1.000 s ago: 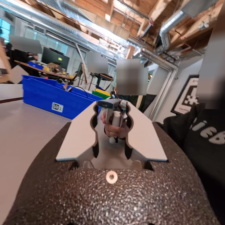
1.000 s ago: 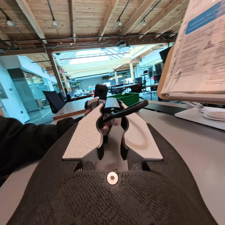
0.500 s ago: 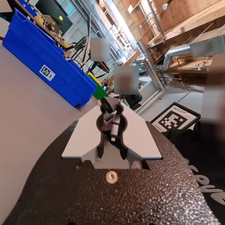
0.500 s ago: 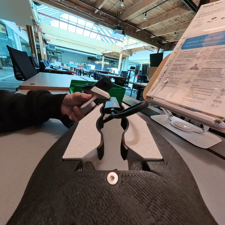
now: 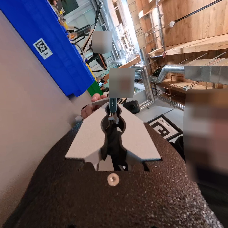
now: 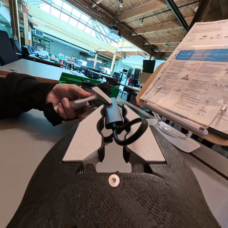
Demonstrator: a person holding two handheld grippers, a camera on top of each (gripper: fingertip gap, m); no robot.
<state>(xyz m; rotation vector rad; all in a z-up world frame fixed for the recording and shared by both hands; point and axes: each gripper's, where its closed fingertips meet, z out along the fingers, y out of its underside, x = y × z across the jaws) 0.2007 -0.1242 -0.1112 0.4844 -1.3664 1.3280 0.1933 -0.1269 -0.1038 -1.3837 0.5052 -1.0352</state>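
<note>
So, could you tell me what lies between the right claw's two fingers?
A dark grey adapter with a looped black cable, pinched there, as the right wrist view shows.

Both tongs clamped – tips meeting

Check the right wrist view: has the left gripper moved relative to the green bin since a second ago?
Yes. The left gripper and hand now sit lower and left of the green bin, closer to the dark adapter.
</note>
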